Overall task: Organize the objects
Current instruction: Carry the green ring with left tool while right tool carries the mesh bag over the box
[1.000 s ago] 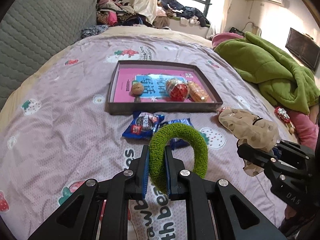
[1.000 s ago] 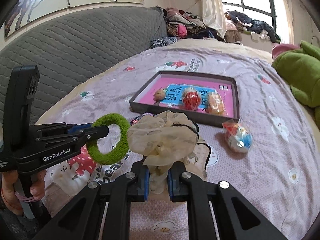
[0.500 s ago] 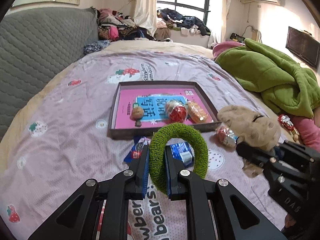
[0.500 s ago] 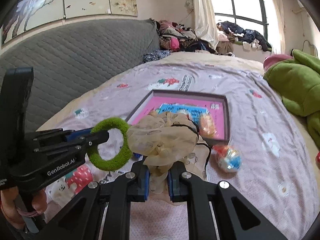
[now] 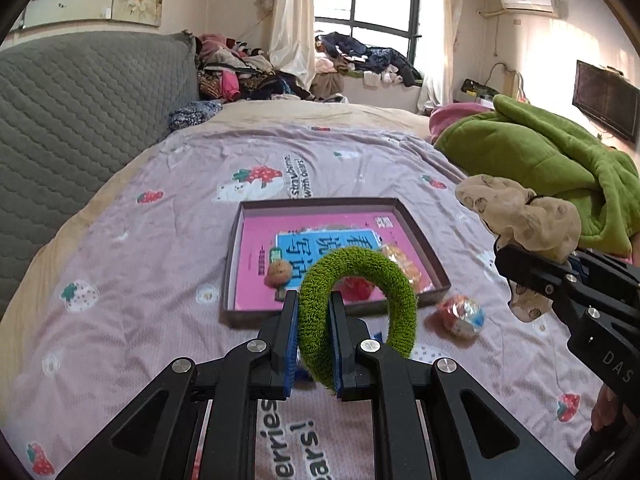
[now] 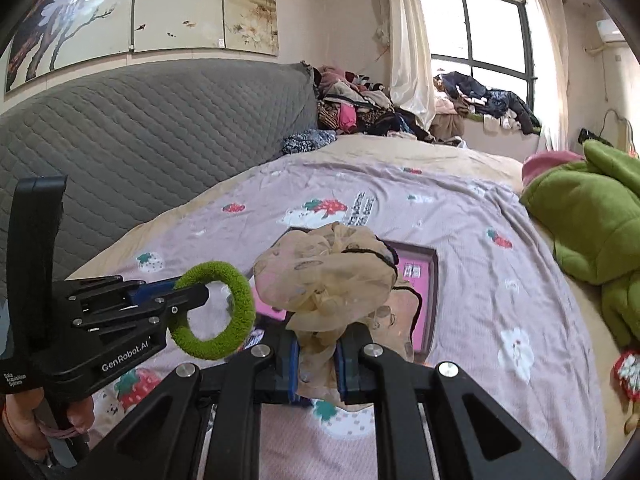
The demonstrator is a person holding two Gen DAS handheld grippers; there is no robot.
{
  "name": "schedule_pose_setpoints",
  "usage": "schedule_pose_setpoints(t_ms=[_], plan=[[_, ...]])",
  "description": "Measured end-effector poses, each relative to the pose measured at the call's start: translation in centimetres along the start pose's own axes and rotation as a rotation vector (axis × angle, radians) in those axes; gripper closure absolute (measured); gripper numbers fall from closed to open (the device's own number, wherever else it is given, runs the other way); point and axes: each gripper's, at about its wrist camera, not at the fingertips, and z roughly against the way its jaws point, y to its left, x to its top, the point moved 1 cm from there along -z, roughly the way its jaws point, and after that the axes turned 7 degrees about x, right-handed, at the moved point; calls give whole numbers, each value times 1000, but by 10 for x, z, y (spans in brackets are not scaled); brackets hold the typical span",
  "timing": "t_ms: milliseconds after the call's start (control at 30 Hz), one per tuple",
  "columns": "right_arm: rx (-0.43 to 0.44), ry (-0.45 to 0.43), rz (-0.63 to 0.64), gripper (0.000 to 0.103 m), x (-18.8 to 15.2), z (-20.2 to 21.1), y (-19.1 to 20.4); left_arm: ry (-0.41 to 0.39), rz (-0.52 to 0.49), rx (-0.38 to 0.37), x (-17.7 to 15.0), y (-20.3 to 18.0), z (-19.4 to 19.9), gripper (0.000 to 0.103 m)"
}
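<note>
Green terry cloth rings the hair tie [image 5: 356, 312] clamped upright in the left claw [image 5: 314, 344], held above a bed [image 5: 160, 208] spread with a lilac strawberry-print sheet. The right claw [image 6: 316, 354] is closed on a beige gauze scrunchie [image 6: 324, 276], which billows above its fingers.

One shallow dark box [image 5: 236, 256] lies on the sheet beyond both claws, its floor lined with a pink and blue printed sheet. Inside, the left wrist view shows three things in a row near the front wall: a small brown ball [image 5: 279, 274] at left, a red wrapped sweet [image 5: 356, 288] partly hidden by the hair tie, and an orange wrapped snack [image 5: 402, 262] at right. One more wrapped sweet, red, white and blue [image 5: 460, 316], lies on the sheet just outside the box's near right corner.

Only the left wrist view shows the box's contents; in the right wrist view the scrunchie covers most of the box, leaving its right wall [image 6: 432, 300] visible. That view alone shows the person's hand [image 6: 24, 420] gripping the left claw's handle, a painted panel [image 6: 140, 12] above the grey quilted headboard [image 6: 120, 140], and a red item [image 6: 628, 372] at the bed's right edge. A green blanket [image 5: 540, 168] is heaped at right, and a pile of clothes [image 6: 360, 112] lies at the far end by the window.
</note>
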Motion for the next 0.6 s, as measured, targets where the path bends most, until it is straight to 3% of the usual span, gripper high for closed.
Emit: schedule_pose_setpoints(t_ms=[600], plan=[[-17,-44,-19,89,33,-40,-35,-25,7,28,56,-8,-58,89]])
